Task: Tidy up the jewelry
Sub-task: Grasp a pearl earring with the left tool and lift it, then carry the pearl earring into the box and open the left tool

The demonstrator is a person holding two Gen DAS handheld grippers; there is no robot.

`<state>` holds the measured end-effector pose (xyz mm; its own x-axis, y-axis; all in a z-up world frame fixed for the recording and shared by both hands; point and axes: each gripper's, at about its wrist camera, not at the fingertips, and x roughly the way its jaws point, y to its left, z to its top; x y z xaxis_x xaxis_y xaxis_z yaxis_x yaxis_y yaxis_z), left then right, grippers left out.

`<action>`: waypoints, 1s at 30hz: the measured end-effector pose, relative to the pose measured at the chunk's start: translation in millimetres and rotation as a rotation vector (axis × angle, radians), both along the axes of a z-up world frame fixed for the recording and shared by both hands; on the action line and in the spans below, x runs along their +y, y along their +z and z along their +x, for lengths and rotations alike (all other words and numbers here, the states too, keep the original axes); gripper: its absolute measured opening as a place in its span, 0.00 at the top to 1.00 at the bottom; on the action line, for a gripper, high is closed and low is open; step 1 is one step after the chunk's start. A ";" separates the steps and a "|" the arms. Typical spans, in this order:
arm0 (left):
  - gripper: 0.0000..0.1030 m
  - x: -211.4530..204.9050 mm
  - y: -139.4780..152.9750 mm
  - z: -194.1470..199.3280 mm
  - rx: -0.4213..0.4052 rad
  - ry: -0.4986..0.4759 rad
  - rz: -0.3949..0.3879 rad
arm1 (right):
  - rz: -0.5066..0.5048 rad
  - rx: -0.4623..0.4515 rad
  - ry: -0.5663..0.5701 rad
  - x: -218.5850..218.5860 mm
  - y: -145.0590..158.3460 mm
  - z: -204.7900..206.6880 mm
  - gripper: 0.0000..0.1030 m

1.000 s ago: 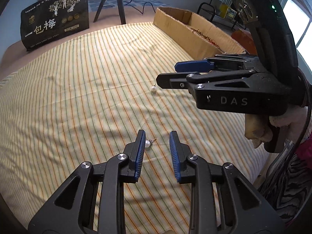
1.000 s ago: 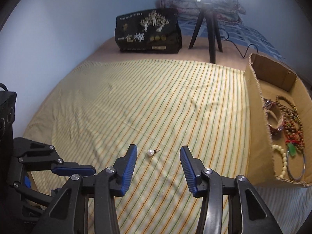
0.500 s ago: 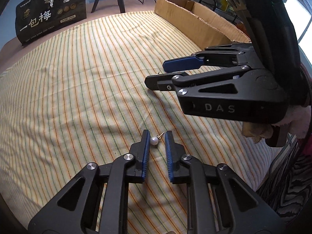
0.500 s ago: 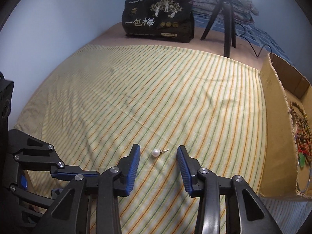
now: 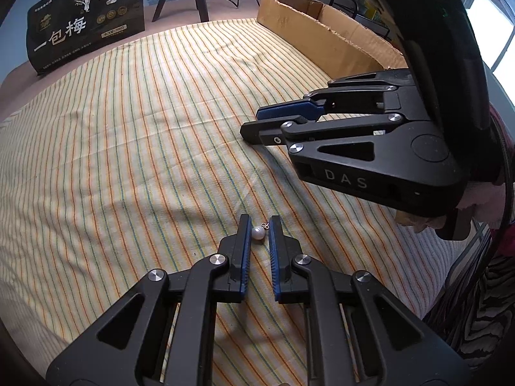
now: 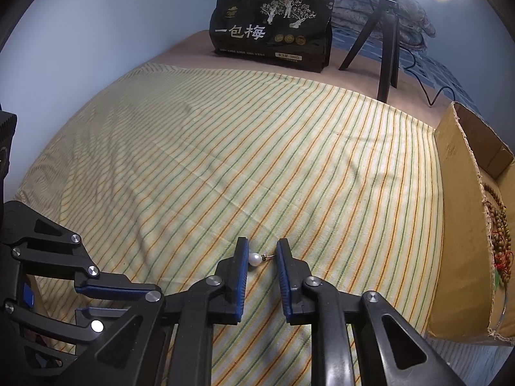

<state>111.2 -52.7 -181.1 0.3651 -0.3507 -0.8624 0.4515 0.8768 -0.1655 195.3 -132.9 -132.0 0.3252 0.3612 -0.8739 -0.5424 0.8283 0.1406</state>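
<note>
Both jaws bracket a pearl earring: my left gripper (image 5: 260,230) pinches its pearl stud (image 5: 258,233), while my right gripper (image 6: 261,251) is closing on the other pearl earring (image 6: 255,259). Gripped across pearl and post, either could squirt sideways onto the striped cloth (image 6: 225,148), short of the cardboard box (image 6: 457,225) at its right edge.

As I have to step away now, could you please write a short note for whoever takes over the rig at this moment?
Left hand-held gripper: shut on the first pearl earring, down at the striped cloth.
Right hand-held gripper: jaws closing, second pearl earring between them, pearl against one pad, not clamped yet.
Cardboard box: at the cloth's right edge, bead bracelets inside.
Done: bracelets boxed.
Left: finish the right grip, lift both earrings, probably into the box.
</note>
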 end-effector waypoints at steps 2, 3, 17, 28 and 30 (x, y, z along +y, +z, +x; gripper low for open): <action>0.91 0.9 2.2 -0.7 -0.003 0.005 -0.003 | 0.007 0.001 -0.001 -1.3 1.8 -1.1 0.85; 0.91 1.9 3.9 -0.8 -0.006 0.010 -0.006 | 0.009 0.001 0.000 -1.8 2.7 -1.4 0.85; 0.91 11.3 39.4 3.5 -0.072 0.063 -0.057 | 0.053 -0.063 -0.044 -25.6 41.1 -0.8 0.85; 0.91 2.5 87.4 24.0 -0.166 0.095 -0.135 | 0.098 -0.141 -0.145 -68.6 84.1 3.3 0.85; 0.91 0.9 97.1 28.8 -0.186 0.102 -0.148 | 0.106 -0.161 -0.171 -80.2 93.2 4.5 0.85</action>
<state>140.0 -51.8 -84.0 0.5528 -0.4215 -0.7188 0.3964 0.8918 -0.2181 199.7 -213.2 -38.7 0.5211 0.3764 -0.7660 -0.4185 0.8949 0.1550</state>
